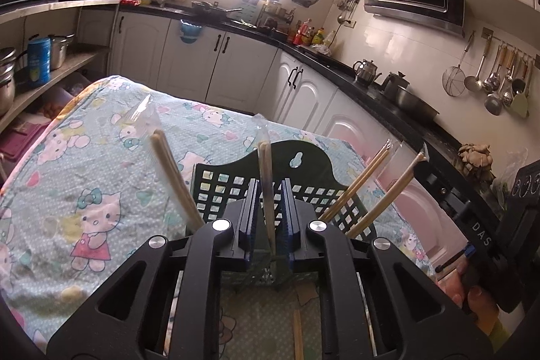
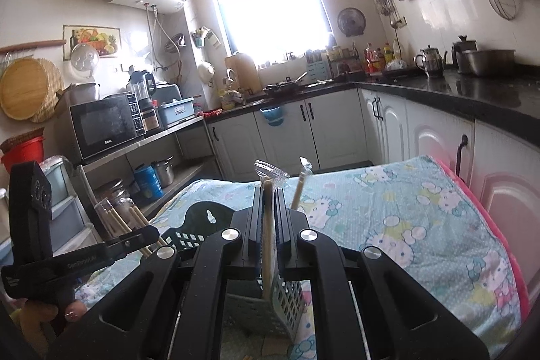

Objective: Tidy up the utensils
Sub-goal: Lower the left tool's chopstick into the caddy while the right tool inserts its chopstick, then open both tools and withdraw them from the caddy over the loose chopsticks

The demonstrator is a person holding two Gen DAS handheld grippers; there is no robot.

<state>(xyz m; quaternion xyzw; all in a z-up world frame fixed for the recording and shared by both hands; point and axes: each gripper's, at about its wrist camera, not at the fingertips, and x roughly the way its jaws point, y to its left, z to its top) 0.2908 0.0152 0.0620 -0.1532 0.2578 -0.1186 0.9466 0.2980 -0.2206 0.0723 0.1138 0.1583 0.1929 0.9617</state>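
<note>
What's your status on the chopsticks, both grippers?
Left gripper shut on a wrapped chopstick pair over the dark holder. Right gripper shut on another wrapped pair over the light basket. Nothing blocking.

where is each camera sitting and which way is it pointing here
Left wrist: on the left gripper, looking along its fingers over the dark holder toward the window; the other hand shows at right.
Right wrist: on the right gripper, facing the window; the left gripper and its hand show at left.
Shared: each gripper clamps wrapped chopsticks; holder, cartoon cloth, window.
</note>
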